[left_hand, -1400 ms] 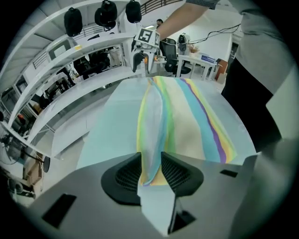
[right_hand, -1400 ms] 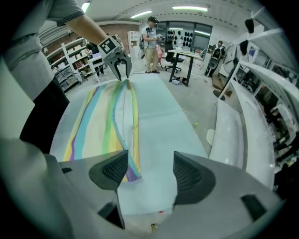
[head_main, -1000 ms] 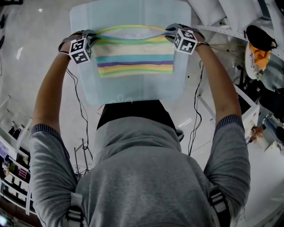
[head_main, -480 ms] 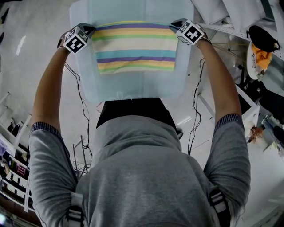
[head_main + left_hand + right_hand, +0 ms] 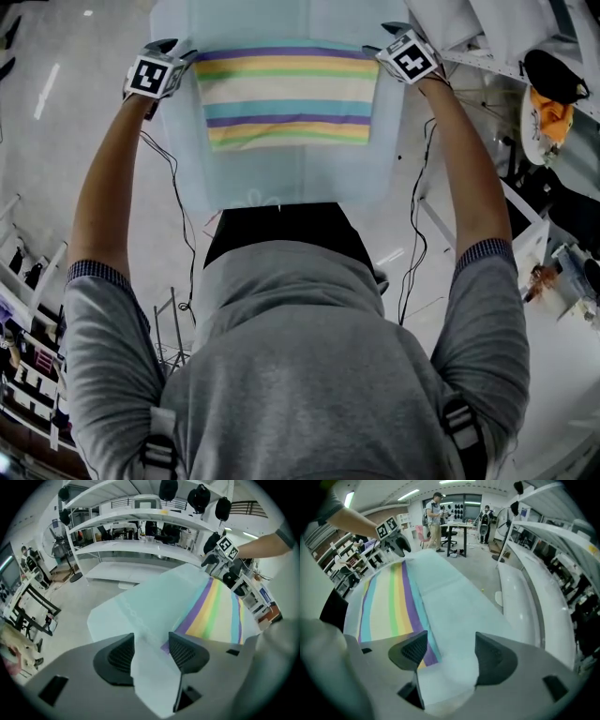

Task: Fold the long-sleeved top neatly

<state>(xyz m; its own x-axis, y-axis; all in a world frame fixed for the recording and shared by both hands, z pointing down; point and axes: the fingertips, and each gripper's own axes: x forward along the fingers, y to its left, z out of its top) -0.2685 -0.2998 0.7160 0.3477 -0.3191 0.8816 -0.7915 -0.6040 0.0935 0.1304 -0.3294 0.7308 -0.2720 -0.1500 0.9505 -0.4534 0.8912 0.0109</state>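
top (image 5: 286,94) folded flat | left gripper (image 5: 151,648), right gripper (image 5: 446,651) jaws just opened, empty

a pale blue table cover (image 5: 281,178) is spread flat. white shelves (image 5: 140,550) are seen beyond it, with black round items (image 5: 168,488) hung above. two people (image 5: 435,510) are seen standing by a desk (image 5: 457,526).

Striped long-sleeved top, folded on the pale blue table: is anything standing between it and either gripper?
Nothing visible does. The left gripper and the right gripper sit at the far corners of the striped top, jaws apart, having just been opening. Only the pale blue table cover shows between them.
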